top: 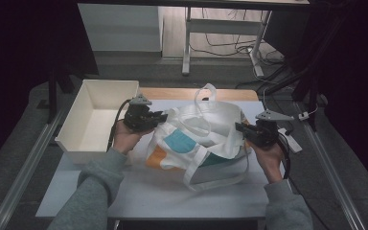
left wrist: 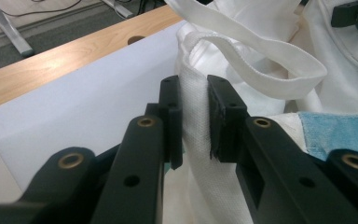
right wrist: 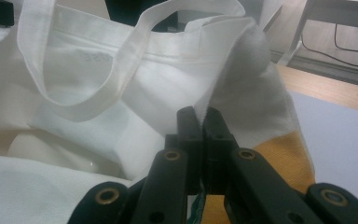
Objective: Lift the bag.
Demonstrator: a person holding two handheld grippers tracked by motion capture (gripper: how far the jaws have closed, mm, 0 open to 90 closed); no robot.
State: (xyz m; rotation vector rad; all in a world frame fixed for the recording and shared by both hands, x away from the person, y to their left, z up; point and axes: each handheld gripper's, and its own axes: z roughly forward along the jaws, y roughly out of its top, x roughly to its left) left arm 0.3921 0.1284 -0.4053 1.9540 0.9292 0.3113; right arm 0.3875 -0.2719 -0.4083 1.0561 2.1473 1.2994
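— How do the arms sit?
— Both forearms, in grey sleeves, come up from the near edge, spread apart, each hand wrapped around its tool from below.
— And the left claw [top: 159, 118]?
— It points inward toward the right one. Its jaws stand slightly apart, with white fabric between the pads.
— The right claw [top: 240, 127]?
— It points inward too, facing the left. Its jaws are pinched tight together on a fold of white fabric.

White tote bag [top: 206, 139] with teal and perhaps orange patches.
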